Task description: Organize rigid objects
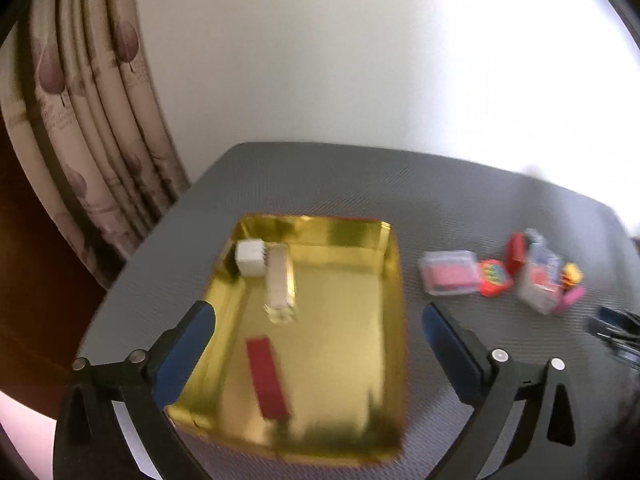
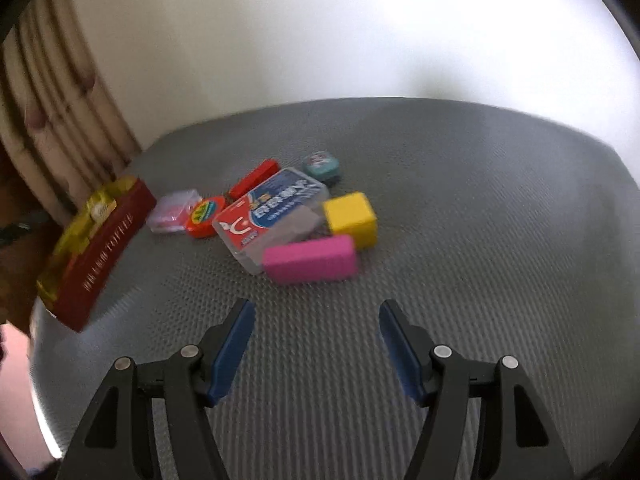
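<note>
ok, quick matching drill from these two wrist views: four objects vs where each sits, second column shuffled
Things:
1. white cube
2. dark red block
3. pink block
4. yellow cube

Places:
A. on the mat, nearest the right tongs
B. far corner of the gold tray
C. near half of the tray floor
D. on the mat, just behind the pink one

Pairs: 1-B, 2-C, 3-A, 4-D

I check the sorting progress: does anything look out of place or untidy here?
Yes. Small items lie in a loose heap on the table: the clear case rests tilted among the pink block, yellow cube and others.
</note>
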